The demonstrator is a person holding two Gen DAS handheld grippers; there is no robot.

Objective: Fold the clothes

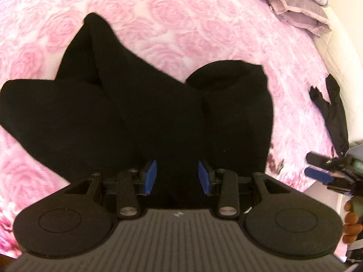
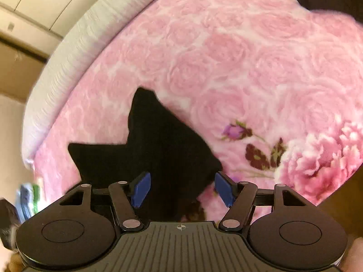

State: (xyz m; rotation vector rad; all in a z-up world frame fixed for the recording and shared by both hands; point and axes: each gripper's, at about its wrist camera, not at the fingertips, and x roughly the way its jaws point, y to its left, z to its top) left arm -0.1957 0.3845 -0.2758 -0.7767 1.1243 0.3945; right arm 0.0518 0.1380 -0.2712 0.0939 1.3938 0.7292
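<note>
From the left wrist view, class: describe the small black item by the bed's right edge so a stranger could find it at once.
Start at the pink rose blanket covering the bed. Follow it to its right edge, beyond the big black garment in the middle. There lies the small black item: thin, slightly shiny, ragged-edged and lying alone, unlike the bulky matte garment.

Both wrist views look steeply down, close over the pink bed; both show black garment.
</note>
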